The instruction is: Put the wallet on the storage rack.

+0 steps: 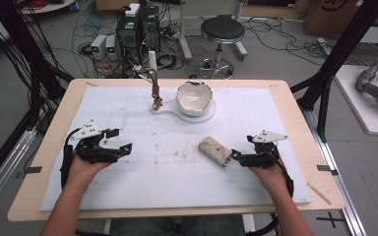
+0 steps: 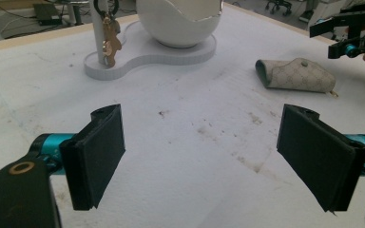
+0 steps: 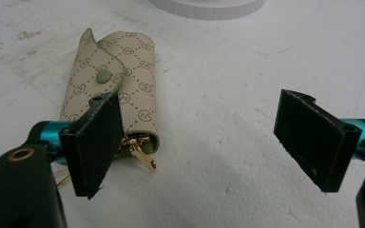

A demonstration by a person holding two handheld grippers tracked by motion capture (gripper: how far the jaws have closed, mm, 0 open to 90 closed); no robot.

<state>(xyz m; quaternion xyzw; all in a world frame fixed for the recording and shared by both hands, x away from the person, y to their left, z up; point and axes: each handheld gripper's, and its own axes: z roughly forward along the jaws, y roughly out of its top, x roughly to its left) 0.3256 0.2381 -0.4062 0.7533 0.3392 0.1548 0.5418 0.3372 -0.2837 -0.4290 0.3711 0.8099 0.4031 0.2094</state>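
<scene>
A beige patterned key pouch (image 1: 215,150) lies on the white mat right of centre, its snap flap closed and gold hooks (image 3: 140,154) sticking out of its near end. My right gripper (image 1: 237,156) stands open just right of the pouch; in the right gripper view its left jaw overlaps the pouch (image 3: 119,76) without closing on it. My left gripper (image 1: 123,147) is open over bare mat at the left, nothing between its jaws. A white stand (image 1: 177,110) at the back holds a cracked-egg bowl (image 1: 194,97) and a post with a brown key charm (image 1: 156,100) hanging on it.
The white mat (image 1: 128,187) covers most of the wooden table (image 1: 295,118). Stains mark its middle. Beyond the table stand a stool (image 1: 221,32), computer boxes (image 1: 138,29) and cables on the floor. In the left gripper view the right gripper (image 2: 356,35) shows beyond the pouch (image 2: 297,75).
</scene>
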